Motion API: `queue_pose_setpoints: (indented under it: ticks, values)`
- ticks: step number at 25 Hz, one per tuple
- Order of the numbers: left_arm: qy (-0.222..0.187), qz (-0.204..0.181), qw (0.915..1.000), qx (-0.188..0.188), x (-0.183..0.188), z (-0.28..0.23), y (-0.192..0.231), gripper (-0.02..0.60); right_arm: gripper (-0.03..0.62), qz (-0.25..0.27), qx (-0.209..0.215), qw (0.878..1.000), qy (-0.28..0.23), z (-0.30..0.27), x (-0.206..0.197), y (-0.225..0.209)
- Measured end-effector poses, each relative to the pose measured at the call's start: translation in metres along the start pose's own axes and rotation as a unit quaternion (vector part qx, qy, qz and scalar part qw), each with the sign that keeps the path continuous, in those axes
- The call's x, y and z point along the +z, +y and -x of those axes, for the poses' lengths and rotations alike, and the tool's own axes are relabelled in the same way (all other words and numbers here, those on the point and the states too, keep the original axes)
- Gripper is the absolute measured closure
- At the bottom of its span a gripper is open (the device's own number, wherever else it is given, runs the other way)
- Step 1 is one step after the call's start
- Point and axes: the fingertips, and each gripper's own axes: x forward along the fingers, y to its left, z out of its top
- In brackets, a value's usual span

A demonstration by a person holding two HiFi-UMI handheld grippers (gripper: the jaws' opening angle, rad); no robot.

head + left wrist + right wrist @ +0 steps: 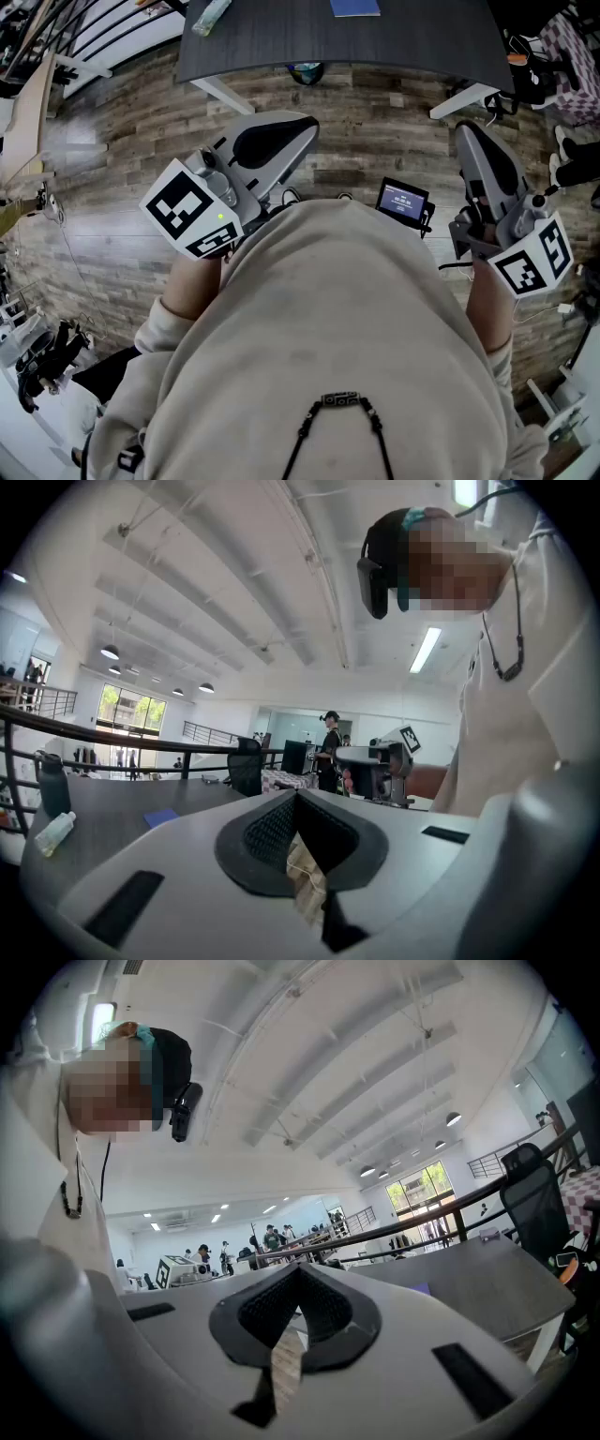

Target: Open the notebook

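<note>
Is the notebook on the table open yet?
Shut: the notebook lies flat on the table, with only its blue cover showing and no pages.

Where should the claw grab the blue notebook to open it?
Probably the cover's loose edge, pinched from the near side, sliding in low: the notebook lies flat on the table. Which edge is loose can't be seen from here.

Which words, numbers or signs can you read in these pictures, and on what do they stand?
Screen: pale print, too small to read.
Left cube, right cube: black-and-white marker patterns, no words.
Nothing else is readable.
</note>
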Motion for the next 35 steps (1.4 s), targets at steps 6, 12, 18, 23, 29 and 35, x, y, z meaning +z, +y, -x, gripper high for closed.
queue_pose_setpoints:
  ticks: [6, 12, 18, 23, 29, 35]
  values:
    - [-0.009, 0.024, 0.9996, 0.013, 0.0, 0.007, 0.007, 0.583, 0.58, -0.002, 0.006, 1.0, 0.002, -0.002, -0.001, 0.004]
    - [0.004, 0.022, 0.9997, 0.004, -0.007, -0.001, -0.006, 0.584, 0.58, -0.014, 0.012, 1.0, 0.015, 0.003, -0.013, 0.0]
    - [0.028, 0.007, 0.9996, -0.001, -0.01, -0.014, -0.022, 0.583, 0.58, -0.047, 0.027, 0.999, 0.004, 0.018, -0.016, -0.015]
    - [0.032, 0.019, 0.9992, 0.014, -0.019, -0.007, -0.024, 0.583, 0.58, -0.07, 0.036, 0.997, -0.02, 0.023, -0.016, -0.02]
    - [0.034, 0.004, 0.9993, 0.017, -0.015, -0.019, -0.03, 0.583, 0.58, -0.081, 0.04, 0.996, -0.015, 0.028, -0.015, -0.036]
    - [0.033, 0.027, 0.9987, 0.029, -0.021, -0.012, -0.011, 0.583, 0.58, -0.085, 0.041, 0.996, 0.0, 0.009, -0.019, -0.036]
